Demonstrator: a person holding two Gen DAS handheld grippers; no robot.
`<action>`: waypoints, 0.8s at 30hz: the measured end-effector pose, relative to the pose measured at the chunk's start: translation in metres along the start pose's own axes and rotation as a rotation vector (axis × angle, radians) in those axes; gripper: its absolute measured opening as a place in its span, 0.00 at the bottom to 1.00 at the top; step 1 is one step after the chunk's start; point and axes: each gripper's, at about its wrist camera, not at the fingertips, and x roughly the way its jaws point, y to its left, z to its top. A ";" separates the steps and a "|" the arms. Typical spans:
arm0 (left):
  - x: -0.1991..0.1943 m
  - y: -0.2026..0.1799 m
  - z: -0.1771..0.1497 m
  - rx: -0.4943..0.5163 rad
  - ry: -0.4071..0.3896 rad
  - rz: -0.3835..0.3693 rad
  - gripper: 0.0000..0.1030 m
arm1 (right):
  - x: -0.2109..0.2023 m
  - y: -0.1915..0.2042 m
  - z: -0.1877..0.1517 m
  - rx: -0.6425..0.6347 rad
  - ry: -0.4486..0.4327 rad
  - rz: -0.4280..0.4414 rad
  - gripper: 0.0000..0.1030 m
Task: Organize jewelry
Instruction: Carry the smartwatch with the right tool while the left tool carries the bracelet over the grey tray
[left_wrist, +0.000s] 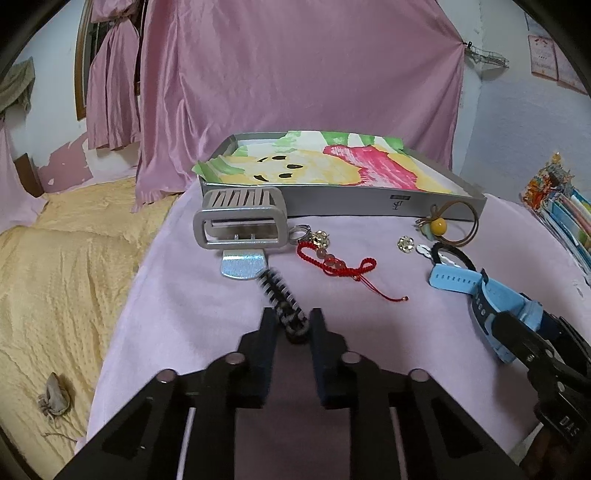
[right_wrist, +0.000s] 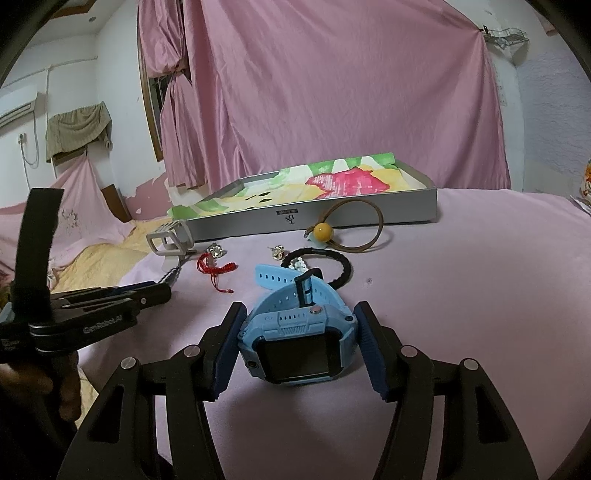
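The left gripper (left_wrist: 291, 325) has its fingers narrowly parted around the end of a black-and-white braided cord (left_wrist: 282, 299), seemingly not yet pinching it; the cord runs to a silver buckle (left_wrist: 240, 223) beside the grey tray (left_wrist: 369, 205). The right gripper (right_wrist: 299, 343) stands wide open, straddling a light-blue smartwatch (right_wrist: 295, 343) with a dark square screen, lying on the pink-covered bench (right_wrist: 461, 277). A red knotted bracelet (left_wrist: 332, 260) lies between.

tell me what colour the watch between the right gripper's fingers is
Light blue watch, dark screen; right wrist view shows it best.
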 end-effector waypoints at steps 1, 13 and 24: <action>-0.001 0.001 -0.001 -0.001 -0.001 -0.007 0.16 | 0.002 0.000 -0.001 -0.004 0.012 0.002 0.54; -0.013 0.002 -0.011 -0.009 -0.019 -0.122 0.15 | -0.002 0.002 -0.007 0.004 0.011 0.037 0.53; -0.033 0.000 0.006 -0.025 -0.128 -0.183 0.15 | -0.028 0.002 0.014 -0.021 -0.111 0.075 0.53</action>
